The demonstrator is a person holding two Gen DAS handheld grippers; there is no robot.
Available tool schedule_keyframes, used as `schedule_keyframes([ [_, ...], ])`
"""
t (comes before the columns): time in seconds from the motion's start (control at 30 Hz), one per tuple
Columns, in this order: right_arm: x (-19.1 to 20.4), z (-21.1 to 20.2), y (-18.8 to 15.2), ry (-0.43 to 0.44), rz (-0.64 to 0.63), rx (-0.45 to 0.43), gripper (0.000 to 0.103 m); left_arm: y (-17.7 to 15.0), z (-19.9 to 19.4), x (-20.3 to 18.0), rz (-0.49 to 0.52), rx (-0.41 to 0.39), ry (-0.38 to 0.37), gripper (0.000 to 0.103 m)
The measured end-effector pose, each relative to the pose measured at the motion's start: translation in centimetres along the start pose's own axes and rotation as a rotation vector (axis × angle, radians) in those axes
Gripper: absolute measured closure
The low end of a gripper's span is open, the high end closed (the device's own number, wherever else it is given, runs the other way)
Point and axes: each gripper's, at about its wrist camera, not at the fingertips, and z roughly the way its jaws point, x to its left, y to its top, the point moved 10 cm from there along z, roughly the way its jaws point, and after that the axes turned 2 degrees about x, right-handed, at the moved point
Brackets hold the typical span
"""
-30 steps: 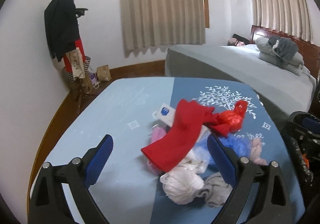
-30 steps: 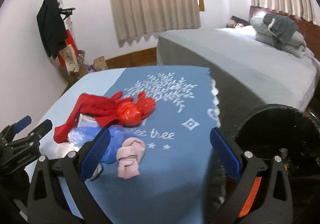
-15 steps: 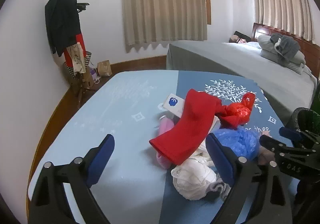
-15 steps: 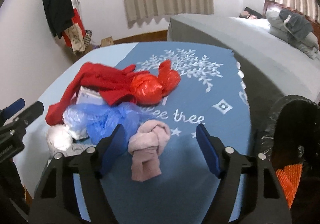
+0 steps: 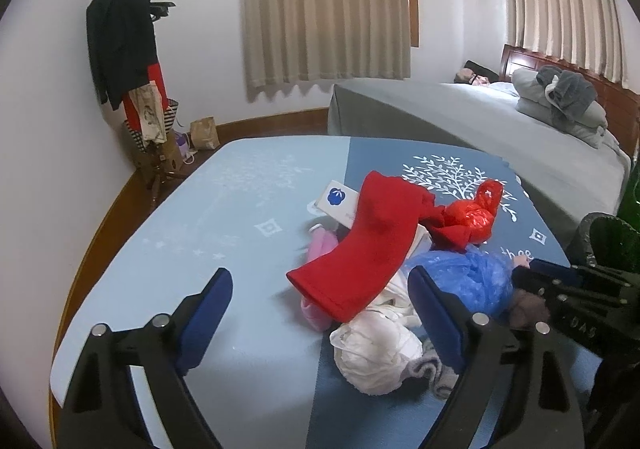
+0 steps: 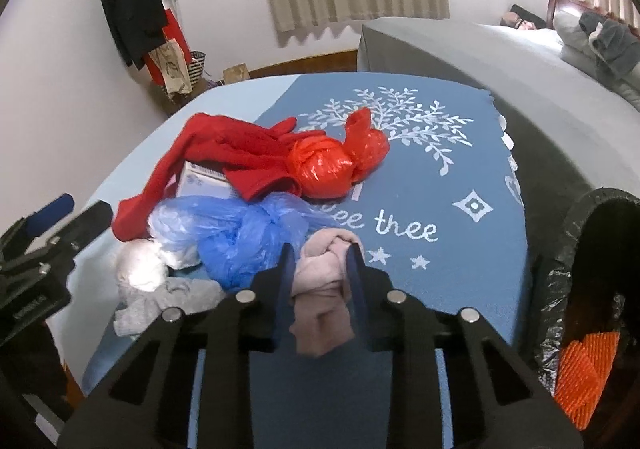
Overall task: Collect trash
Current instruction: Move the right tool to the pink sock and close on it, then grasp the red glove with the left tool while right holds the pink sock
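Note:
A pile lies on the blue table cloth point(image 6: 440, 169): a knotted pink sock point(image 6: 324, 289), a blue plastic bag point(image 6: 248, 241), a red plastic bag point(image 6: 328, 165), a red cloth point(image 6: 224, 149), a white wad point(image 6: 140, 269), a grey sock point(image 6: 160, 305) and a white box point(image 6: 204, 181). My right gripper point(image 6: 320, 273) is shut on the pink sock. My left gripper point(image 5: 320, 313) is open, held above the near left of the pile, by the red cloth point(image 5: 360, 249) and the white wad point(image 5: 376, 349).
A black-lined trash bin point(image 6: 592, 289) with orange trash inside stands right of the table. A grey bed point(image 5: 480, 129) lies behind. A coat rack point(image 5: 128, 61) with clothes and bags stands at the back left wall.
My right gripper moved forward and down onto the pink sock and its jaws closed on it. My left gripper stayed open and drew back slightly.

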Motion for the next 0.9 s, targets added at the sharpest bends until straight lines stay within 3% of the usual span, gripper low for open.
schedule_keyframes([
  [0.07, 0.1, -0.5, 0.2, -0.005, -0.014, -0.011, 0.092, -0.1, 0.0, -0.1, -0.002, 0.003, -0.001, 0.018],
  [0.2, 0.0, -0.9, 0.2, -0.009, -0.021, -0.012, 0.091, -0.2, 0.2, -0.3, -0.004, 0.010, -0.005, 0.019],
  [0.3, -0.4, -1.1, -0.1, -0.013, -0.008, -0.007, 0.083, -0.3, 0.2, -0.5, -0.001, 0.010, -0.007, 0.019],
  [0.37, -0.8, -1.2, -0.4, -0.027, -0.003, -0.004, 0.069, -0.4, 0.2, -0.4, -0.004, 0.013, -0.006, 0.019],
  [0.57, -1.2, -0.4, -1.3, -0.032, 0.012, 0.020, 0.052, -0.7, 0.5, -0.2, -0.010, 0.019, -0.005, 0.019],
  [0.67, -0.6, 0.3, -1.5, -0.020, 0.006, 0.034, 0.050, -0.8, 0.5, -0.2, -0.010, 0.020, -0.005, 0.019],
  [0.8, 0.4, 1.3, -1.7, 0.019, -0.010, 0.067, 0.053, -0.9, 0.6, 0.2, -0.017, 0.026, -0.004, 0.019],
  [0.83, 0.8, 1.6, -1.8, 0.049, -0.008, 0.079, 0.064, -0.9, 0.7, 0.2, -0.018, 0.028, -0.003, 0.019],
  [0.9, 1.2, 1.8, -1.7, 0.086, -0.007, 0.089, 0.070, -0.9, 0.7, 0.3, -0.018, 0.030, -0.003, 0.019],
])
